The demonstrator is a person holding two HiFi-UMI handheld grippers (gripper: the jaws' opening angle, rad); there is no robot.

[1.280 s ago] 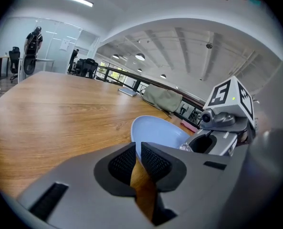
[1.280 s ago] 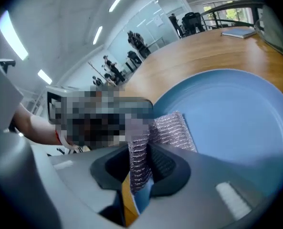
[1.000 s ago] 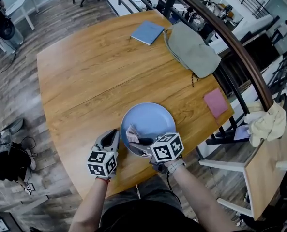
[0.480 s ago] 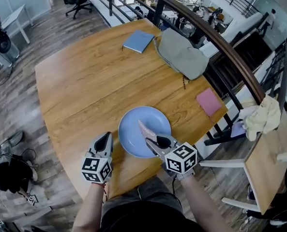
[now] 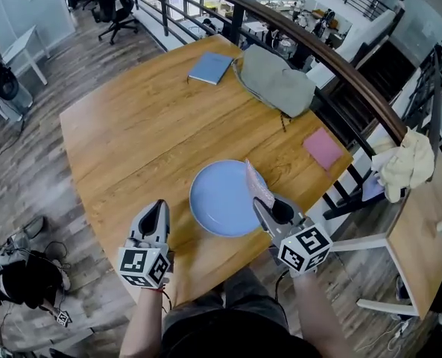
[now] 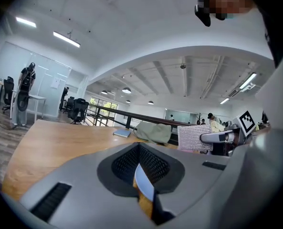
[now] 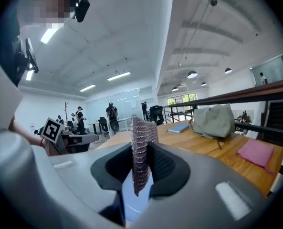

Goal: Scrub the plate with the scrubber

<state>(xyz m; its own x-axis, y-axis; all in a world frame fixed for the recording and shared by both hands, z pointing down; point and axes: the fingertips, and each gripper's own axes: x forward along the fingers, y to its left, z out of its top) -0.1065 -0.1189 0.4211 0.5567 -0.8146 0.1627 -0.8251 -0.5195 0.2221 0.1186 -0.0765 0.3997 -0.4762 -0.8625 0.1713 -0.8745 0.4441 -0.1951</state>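
Observation:
A round blue plate [image 5: 222, 200] lies flat on the wooden table [image 5: 131, 125] near its front edge. My right gripper [image 5: 267, 203] is at the plate's right rim, shut on a thin pinkish-grey scrubber [image 5: 256, 181] that stands upright over the rim. In the right gripper view the scrubber [image 7: 140, 151] sticks up between the jaws, with the plate [image 7: 131, 202] below. My left gripper [image 5: 158, 209] is shut and holds nothing, a short way left of the plate and apart from it. The left gripper view shows a sliver of plate [image 6: 143, 182] past the jaws, and the scrubber [image 6: 194, 137] to the right.
At the table's far side lie a blue notebook [image 5: 211, 68] and a grey bag [image 5: 276, 80]. A pink pad [image 5: 323, 148] is near the right edge. A dark railing [image 5: 340, 73] curves behind the table. A side table on the right holds a cream cloth [image 5: 407, 166].
My right gripper has carried the scrubber from the plate's near left part across to its right rim. My left gripper has drawn back from the plate's left rim.

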